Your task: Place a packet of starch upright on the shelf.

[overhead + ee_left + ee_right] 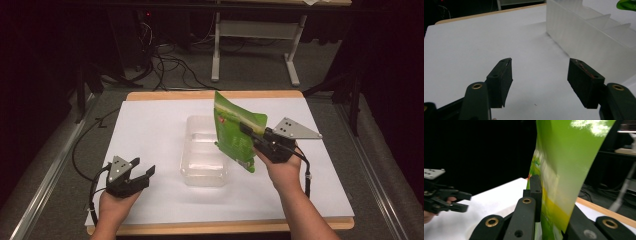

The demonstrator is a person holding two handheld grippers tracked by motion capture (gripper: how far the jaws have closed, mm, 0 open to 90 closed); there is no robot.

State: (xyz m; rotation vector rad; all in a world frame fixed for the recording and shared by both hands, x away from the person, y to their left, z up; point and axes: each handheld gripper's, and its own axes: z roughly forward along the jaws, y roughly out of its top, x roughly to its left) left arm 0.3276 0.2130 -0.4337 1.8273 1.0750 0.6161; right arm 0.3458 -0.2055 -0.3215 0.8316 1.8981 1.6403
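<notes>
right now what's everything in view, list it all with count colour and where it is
pouch: 1, green, held upright above the right edge of the container, clamped in the right tool
container: 1, clear plastic with dividers inside, middle of the white sheet
sheet: 1, white, covering most of the tabletop
tabletop: 1, light wood, its edge showing around the sheet
table frame: 1, pale grey legs, on the floor beyond the table
cables: several, black, on the floor at the far left
left tool: 1, black, jaws open and empty, near left of the sheet
right tool: 1, black, shut on the pouch
hands: 2, one on each tool, coming in from the near edge
</notes>
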